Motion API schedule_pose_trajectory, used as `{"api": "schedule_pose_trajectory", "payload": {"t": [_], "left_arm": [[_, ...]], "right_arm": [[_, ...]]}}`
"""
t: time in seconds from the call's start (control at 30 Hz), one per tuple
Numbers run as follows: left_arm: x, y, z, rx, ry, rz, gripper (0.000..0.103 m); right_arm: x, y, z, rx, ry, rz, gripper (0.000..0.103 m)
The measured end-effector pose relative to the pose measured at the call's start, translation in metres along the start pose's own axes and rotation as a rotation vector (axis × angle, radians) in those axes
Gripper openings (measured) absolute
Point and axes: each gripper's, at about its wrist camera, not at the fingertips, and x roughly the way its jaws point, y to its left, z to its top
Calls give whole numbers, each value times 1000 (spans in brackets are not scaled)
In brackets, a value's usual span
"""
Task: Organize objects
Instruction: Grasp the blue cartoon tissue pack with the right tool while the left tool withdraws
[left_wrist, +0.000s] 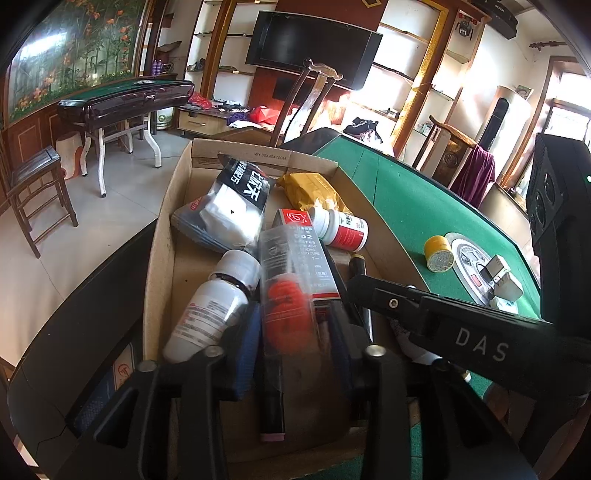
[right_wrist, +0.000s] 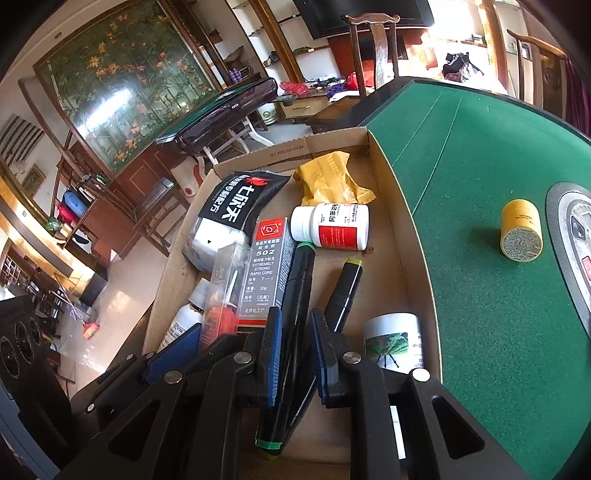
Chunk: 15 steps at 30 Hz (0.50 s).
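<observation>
Left claw (left_wrist: 291, 343) over cardboard box (left_wrist: 162, 236), jaws slack around clear plastic case with orange-red content (left_wrist: 284, 295), pads not pressing. Right claw (right_wrist: 295, 350) clamped on black marker with green cap (right_wrist: 291, 314). Box holds white bottle (right_wrist: 330, 226), yellow packet (right_wrist: 328, 175), 502 glue carton (right_wrist: 267, 266). Yellow jar (right_wrist: 521, 230) on green tabletop (right_wrist: 461, 166), outside box.

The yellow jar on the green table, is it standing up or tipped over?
Tipped over: the yellow jar lies on its side.
</observation>
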Motion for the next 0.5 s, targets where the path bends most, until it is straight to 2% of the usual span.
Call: {"api": "schedule_pose_trajectory", "payload": {"t": [0.07,0.13,0.3,0.5], "left_arm": [[-2,-2,0,11,-13,8,51],[-4,-3,-1,20,-20,17,55],[-6,-2,0,19,-27,27,60],[-17,-9,1,45,-73,73,67]], "right_arm": [[-2,-1,0,4,-3,2,18],[-4,-3,1,10,-7,5,18],[-14,-8,-1,26,-21,14,18],[-30,-21,-4,56,-44,22,18]]}}
